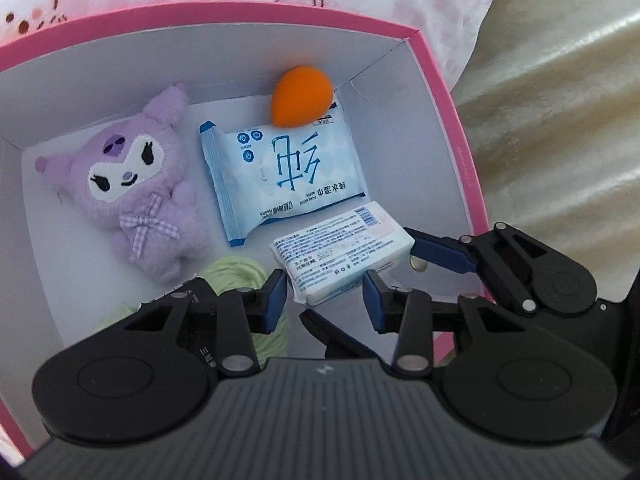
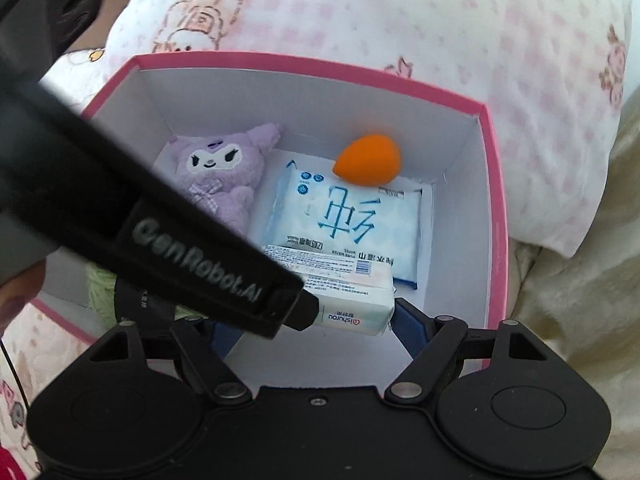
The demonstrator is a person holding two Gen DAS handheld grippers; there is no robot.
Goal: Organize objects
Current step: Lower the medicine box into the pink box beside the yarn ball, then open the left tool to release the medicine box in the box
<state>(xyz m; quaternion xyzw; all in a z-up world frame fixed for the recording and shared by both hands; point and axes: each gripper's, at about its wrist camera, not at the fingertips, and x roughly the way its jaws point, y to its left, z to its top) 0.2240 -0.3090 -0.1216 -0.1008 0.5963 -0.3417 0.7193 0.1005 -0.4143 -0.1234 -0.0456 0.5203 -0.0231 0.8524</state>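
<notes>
A white tissue pack (image 1: 340, 258) with small print hangs low inside the pink-rimmed box (image 1: 452, 128), near its front right corner. My left gripper (image 1: 326, 296) is shut on the pack's near end, a blue pad on each side. My right gripper (image 2: 316, 320) is shut on the same pack (image 2: 352, 300) along its length; one of its fingers (image 1: 440, 254) presses on the pack's right end. In the right wrist view the black body of the left gripper (image 2: 308, 308) crosses the frame and hides the right gripper's left finger.
On the box's white floor lie a purple plush toy (image 1: 128, 192), a blue wipes pack (image 1: 284, 176), an orange egg-shaped sponge (image 1: 302, 96) on that pack's far edge, and a green yarn bundle (image 1: 236, 276). Pink printed bedding (image 2: 400, 12) and a cream cloth (image 1: 560, 120) surround the box.
</notes>
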